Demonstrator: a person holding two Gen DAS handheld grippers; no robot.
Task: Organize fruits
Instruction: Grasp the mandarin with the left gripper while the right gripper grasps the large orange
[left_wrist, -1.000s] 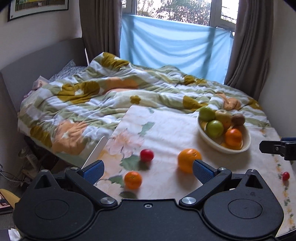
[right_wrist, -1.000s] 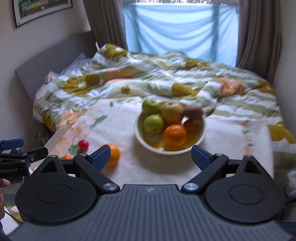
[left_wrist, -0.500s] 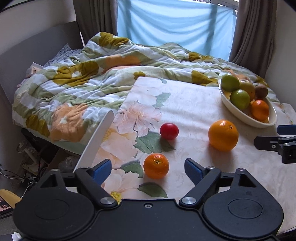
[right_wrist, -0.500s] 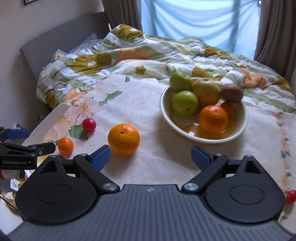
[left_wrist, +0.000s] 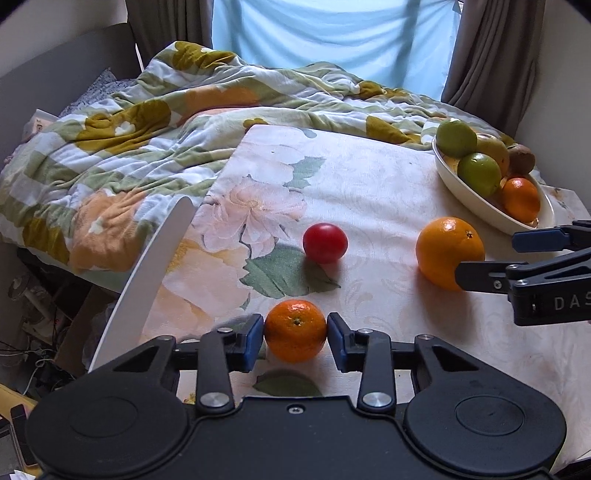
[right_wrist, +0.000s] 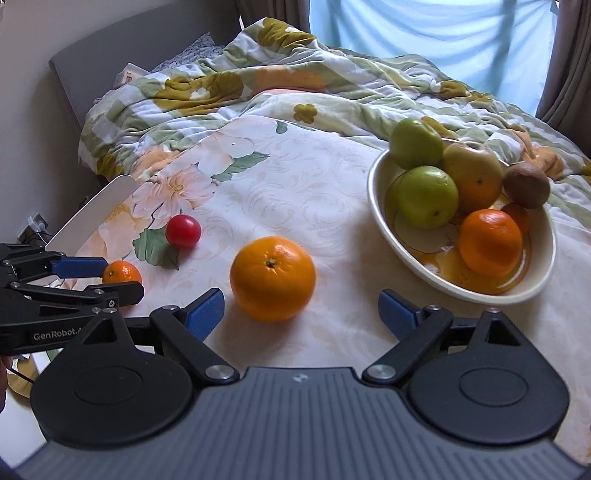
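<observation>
Item: small round orange mandarin (left_wrist: 295, 336), lying on the floral tablecloth (left_wrist: 369, 192) well short of the cream oval fruit bowl (right_wrist: 376, 199). Our left gripper (left_wrist: 295, 338) pinches it, pads touching both sides. Our right gripper (right_wrist: 301, 312) gapes wide just short of the large orange (right_wrist: 272, 277), holding nothing. Risk, as we judge it: smooth peel slips mid-carry and rolls off.

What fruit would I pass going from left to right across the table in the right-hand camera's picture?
Small mandarin held by the left gripper → red tomato-like fruit → big orange, ahead of the open right gripper → bowl of green and orange fruit.
</observation>
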